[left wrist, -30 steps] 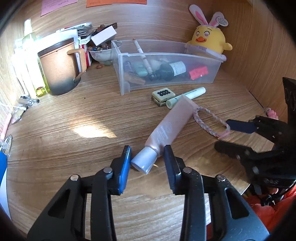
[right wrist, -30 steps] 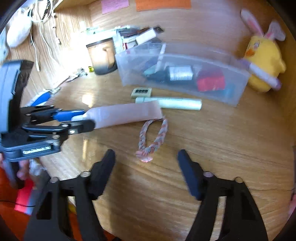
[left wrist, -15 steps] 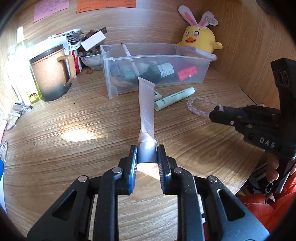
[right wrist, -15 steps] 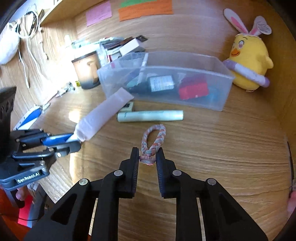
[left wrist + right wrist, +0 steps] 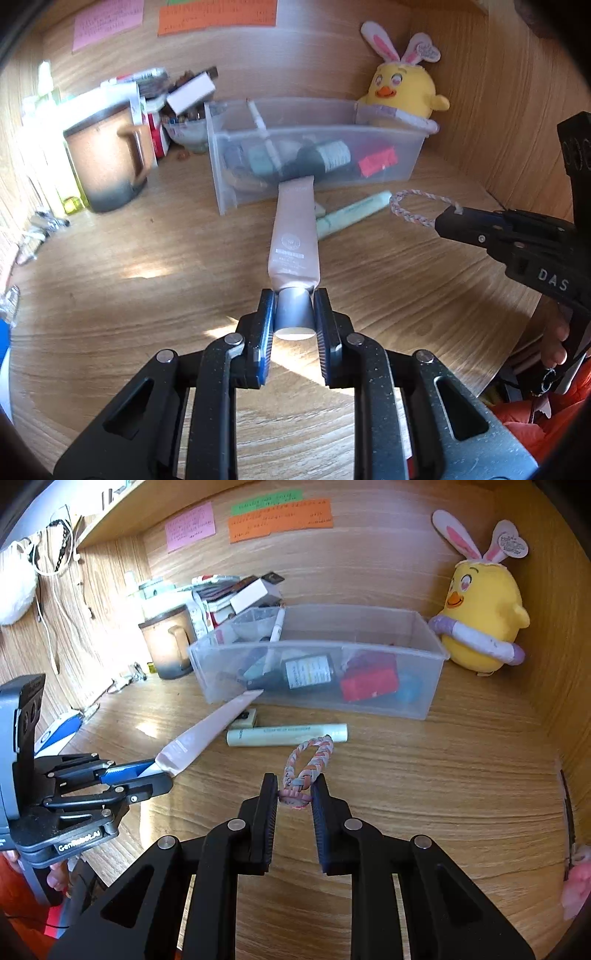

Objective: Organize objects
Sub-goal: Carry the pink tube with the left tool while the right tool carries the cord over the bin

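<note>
Pink cream tube (image 5: 295, 236) juts forward from the left tool (image 5: 294, 314), clamped by its grey cap above the wooden surface (image 5: 147, 295), its flat end pointing toward the clear plastic bin (image 5: 314, 155). A pale green tube (image 5: 351, 218) lies on the surface just in front of the bin. At right, the right tool (image 5: 294, 795) pinches a braided cord loop (image 5: 308, 760), lifted clear of the surface, near a yellow chick plush (image 5: 480, 627).

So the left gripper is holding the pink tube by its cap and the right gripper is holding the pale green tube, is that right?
Not quite. The left gripper does hold the pink tube by its grey cap, but the right gripper is shut on the braided loop, not the pale green tube, which lies on the desk. The right wrist view shows it.
</note>
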`<state>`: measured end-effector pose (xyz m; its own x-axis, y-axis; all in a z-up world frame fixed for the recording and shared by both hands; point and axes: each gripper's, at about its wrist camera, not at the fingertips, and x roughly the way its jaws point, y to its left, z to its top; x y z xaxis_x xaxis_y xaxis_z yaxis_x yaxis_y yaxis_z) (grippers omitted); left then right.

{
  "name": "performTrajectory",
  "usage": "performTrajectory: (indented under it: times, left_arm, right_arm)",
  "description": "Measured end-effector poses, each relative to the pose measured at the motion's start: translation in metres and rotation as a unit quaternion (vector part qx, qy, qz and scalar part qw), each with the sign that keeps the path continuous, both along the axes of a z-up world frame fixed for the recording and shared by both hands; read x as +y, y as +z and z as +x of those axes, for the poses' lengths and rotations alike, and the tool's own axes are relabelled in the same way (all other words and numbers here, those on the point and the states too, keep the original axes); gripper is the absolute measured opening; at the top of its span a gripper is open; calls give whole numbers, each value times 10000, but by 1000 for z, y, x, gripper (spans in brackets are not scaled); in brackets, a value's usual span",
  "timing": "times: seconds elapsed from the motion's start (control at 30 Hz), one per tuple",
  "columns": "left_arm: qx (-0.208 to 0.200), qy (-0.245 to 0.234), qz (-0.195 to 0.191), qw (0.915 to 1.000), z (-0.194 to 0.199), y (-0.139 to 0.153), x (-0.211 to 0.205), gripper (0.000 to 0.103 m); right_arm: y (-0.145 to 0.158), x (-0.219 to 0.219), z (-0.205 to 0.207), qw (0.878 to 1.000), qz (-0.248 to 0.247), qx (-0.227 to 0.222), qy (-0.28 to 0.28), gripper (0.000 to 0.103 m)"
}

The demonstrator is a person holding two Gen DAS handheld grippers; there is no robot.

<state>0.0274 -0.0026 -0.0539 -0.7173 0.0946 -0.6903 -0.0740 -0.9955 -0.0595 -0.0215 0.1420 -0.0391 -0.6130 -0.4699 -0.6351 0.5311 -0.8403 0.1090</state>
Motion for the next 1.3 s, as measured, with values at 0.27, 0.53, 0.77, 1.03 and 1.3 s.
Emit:
performTrajectory:
  times: [0.27, 0.53, 0.77, 1.03, 1.3]
  left_arm:
    - [475, 67, 168, 9987, 7, 31, -4, 20]
    - [952, 222, 291, 9948, 0, 62, -10, 20]
    - [1298, 391, 260, 9904, -14, 88, -20, 20]
    - [1555, 416, 293, 9865, -33, 115, -26, 20]
    - [1653, 309, 358, 9851, -50, 135, -21, 20]
  right_arm:
    - [18, 8, -2, 9995, -171, 245, -80, 17]
    - [31, 9, -7, 9988, -195, 440, -81, 17]
    - [41, 6, -16, 9980, -208, 590, -52, 17]
    - [58, 4, -33, 9965, -296, 781, -19, 17]
    - [74, 2, -47, 9946, -353, 975, 65, 17]
